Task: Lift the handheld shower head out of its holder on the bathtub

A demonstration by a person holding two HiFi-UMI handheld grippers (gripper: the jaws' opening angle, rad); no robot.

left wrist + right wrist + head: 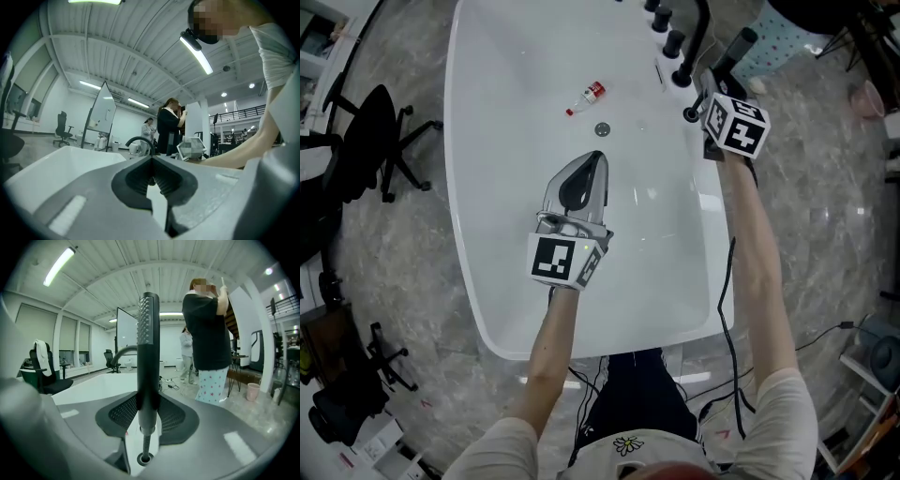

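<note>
Right gripper (143, 414) clamps shower head (148, 352) at bathtub rim (709, 281); left gripper (151, 173) closed mid-tub.

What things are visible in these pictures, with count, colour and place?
bathtub: one, white, middle of the head view.
shower head: one, black, upright in the right claw.
tap knobs: at least three, black, tub's right rim.
small bottle: one, clear with red, lying in the tub.
drain: one, grey, tub floor near the bottle.
office chair: one, black, floor left of the tub.
bystanders: two, one in black, beyond the tub.
left claw: one, grey, shut and empty, above the tub.
right claw: one, grey, shut on the shower head.
</note>
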